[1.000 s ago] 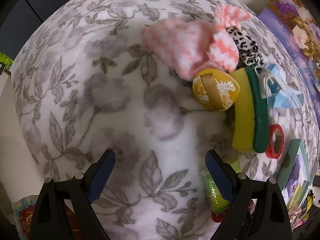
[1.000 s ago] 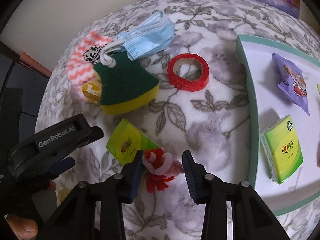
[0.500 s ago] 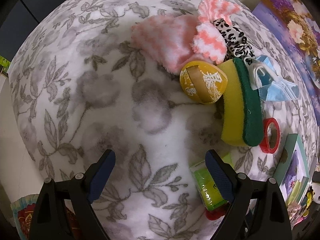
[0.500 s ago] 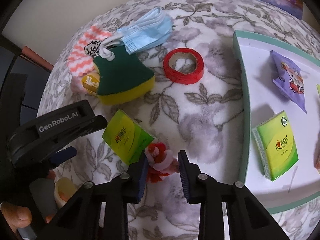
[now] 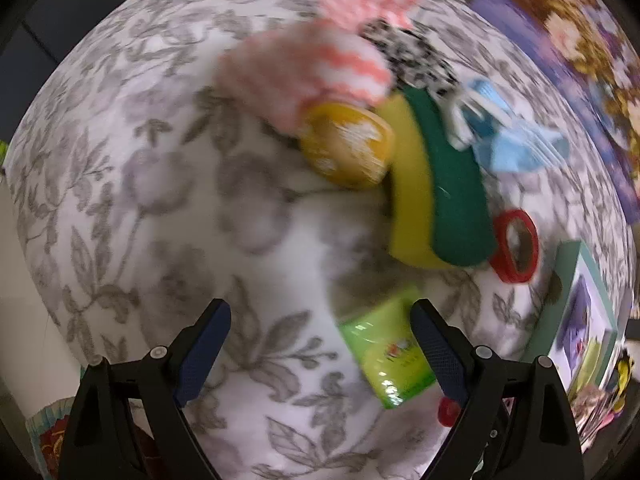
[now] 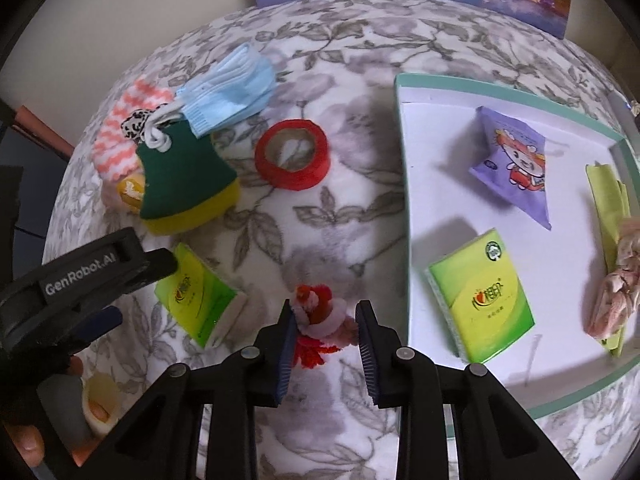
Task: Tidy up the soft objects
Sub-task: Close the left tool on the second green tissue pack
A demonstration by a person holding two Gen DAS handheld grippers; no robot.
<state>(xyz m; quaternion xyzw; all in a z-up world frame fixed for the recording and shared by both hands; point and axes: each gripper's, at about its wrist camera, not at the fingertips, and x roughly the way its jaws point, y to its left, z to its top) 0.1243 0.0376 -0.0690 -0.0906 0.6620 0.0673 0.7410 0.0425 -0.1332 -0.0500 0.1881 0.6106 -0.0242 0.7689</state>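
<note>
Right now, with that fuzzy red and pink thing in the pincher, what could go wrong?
1. The right gripper pinches the fuzzy toy only by its top; the red fringe hangs loose, so it might slip out.
2. The green tissue pack lies right beside it and could get bumped.
3. The tray has a raised rim; a low carry might snag on it.
</note>
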